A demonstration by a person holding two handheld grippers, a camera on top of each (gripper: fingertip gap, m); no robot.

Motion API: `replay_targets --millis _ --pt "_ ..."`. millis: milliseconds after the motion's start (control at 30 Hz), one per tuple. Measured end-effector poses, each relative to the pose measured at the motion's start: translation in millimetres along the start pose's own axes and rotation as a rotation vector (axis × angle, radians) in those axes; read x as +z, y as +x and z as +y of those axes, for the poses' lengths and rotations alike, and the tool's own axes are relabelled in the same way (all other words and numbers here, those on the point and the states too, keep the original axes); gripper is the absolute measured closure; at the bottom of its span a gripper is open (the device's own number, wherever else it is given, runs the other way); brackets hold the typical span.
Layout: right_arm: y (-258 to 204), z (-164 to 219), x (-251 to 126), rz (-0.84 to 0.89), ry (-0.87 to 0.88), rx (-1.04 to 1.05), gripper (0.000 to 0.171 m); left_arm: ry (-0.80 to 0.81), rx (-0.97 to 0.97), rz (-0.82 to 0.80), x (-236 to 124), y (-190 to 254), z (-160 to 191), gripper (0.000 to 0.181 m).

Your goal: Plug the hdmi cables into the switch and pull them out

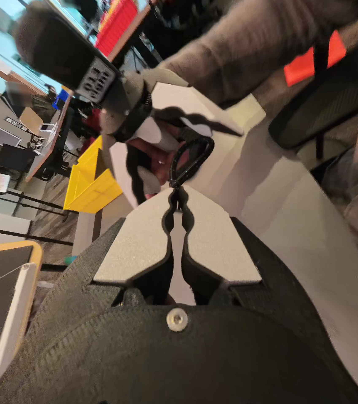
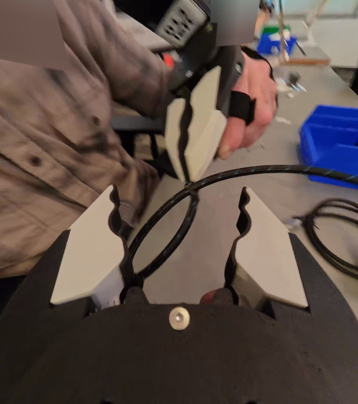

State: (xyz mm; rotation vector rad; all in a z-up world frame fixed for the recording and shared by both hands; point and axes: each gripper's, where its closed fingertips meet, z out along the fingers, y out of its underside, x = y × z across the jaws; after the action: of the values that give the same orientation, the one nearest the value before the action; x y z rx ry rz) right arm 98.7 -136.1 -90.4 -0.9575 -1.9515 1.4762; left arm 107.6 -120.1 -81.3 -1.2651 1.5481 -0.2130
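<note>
Grey table (image 2: 250,183), blue bin (image 2: 335,142), coiled cable (image 2: 331,247)

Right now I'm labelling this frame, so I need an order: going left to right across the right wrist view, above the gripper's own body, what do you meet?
Person's grey shirt → left gripper, shut on the looped black cable → hand → blue bin.

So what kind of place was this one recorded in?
Most likely a lab or workshop with office desks. A grey worktable carries a blue parts bin and coiled black cables; the left wrist view shows a yellow bin, red bins and wood-edged desks behind.
</note>
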Motion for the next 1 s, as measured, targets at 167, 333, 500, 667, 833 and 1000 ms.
replay_targets --millis 167,333,500,667,833,1000 --pt "1.9 -27.3 -29.9 -0.025 0.263 0.023 0.074 0.194 -0.207 0.013 -19.3 -19.0 -22.5 0.181" --pt "-14.0 -61.2 -60.8 0.022 0.314 -0.117 0.088 0.282 -0.315 0.082 -24.7 -22.5 -33.2 0.181" --pt "7.3 -95.8 -88.4 0.280 0.297 -0.294 0.092 0.395 -0.413 0.129 -33.2 -29.2 -45.1 0.180" --pt "11.5 -90.7 -106.8 0.265 0.372 -0.226 0.087 0.496 -0.497 0.150 -42.1 -33.5 -57.1 0.181" --pt "34.7 -34.5 -72.8 0.367 0.134 -0.196 0.087 0.599 -0.583 0.127 -48.1 -48.5 -69.2 0.181" --pt "75.0 -3.9 -11.1 0.563 -0.076 -0.375 0.077 0.669 -0.650 0.120 -42.3 -61.6 -78.6 0.181"
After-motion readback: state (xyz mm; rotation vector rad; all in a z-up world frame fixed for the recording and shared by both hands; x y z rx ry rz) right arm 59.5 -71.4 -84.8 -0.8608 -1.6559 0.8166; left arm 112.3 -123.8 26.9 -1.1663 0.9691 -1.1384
